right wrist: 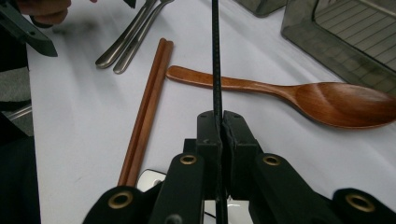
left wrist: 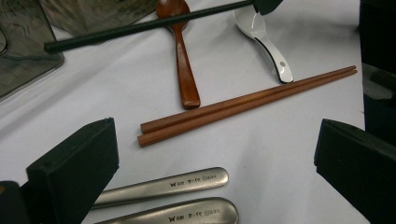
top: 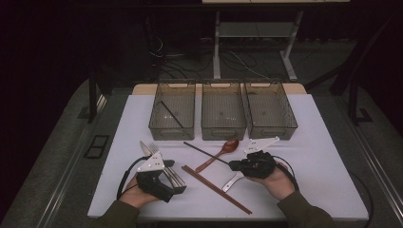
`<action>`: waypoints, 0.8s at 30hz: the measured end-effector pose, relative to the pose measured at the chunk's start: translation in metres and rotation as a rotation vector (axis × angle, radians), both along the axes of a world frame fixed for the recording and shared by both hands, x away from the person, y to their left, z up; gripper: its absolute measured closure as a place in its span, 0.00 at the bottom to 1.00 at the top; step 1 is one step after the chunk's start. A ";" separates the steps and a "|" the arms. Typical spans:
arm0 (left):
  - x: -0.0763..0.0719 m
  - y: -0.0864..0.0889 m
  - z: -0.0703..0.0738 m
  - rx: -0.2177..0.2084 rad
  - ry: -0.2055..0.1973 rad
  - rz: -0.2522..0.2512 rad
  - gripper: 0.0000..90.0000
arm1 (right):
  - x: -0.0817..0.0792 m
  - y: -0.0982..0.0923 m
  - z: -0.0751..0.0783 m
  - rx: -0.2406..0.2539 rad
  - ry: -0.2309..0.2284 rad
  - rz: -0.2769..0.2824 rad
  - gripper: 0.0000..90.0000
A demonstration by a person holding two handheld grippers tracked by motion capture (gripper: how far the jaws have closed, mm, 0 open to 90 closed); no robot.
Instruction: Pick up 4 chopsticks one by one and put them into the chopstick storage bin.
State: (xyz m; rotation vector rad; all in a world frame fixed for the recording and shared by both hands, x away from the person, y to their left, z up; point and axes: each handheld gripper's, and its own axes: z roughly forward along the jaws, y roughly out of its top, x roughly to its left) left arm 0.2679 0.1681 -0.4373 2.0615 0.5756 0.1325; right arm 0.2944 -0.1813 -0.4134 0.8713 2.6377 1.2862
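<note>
The right claw (right wrist: 217,122) is clamped on 1 thin black chopstick (right wrist: 215,56), which runs straight to 12 o'clock in the right gripper view, over the brown wooden spoon (right wrist: 299,93) on the white bench (right wrist: 84,116). At 10 o'clock lies the pair of brown wooden chopsticks (right wrist: 147,105), probably touching each other. The left claw (left wrist: 215,154) stands apart, empty, above 2 steel cutlery handles (left wrist: 187,200). A white ceramic spoon (left wrist: 264,39) lies at 1 o'clock in the left gripper view.
</note>
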 end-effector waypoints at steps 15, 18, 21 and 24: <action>0.001 0.000 -0.001 0.000 -0.001 0.002 0.00 | 0.007 -0.009 0.014 0.051 -0.018 -0.019 0.96; 0.001 0.000 -0.001 0.002 -0.002 0.001 0.00 | 0.011 -0.011 0.018 0.068 -0.023 -0.029 0.96; 0.001 0.000 -0.001 0.003 -0.006 -0.001 0.00 | 0.015 -0.014 0.021 0.076 -0.025 -0.041 0.96; 0.001 0.000 -0.001 0.005 -0.004 -0.001 0.00 | 0.017 -0.016 0.024 0.084 -0.028 -0.053 0.95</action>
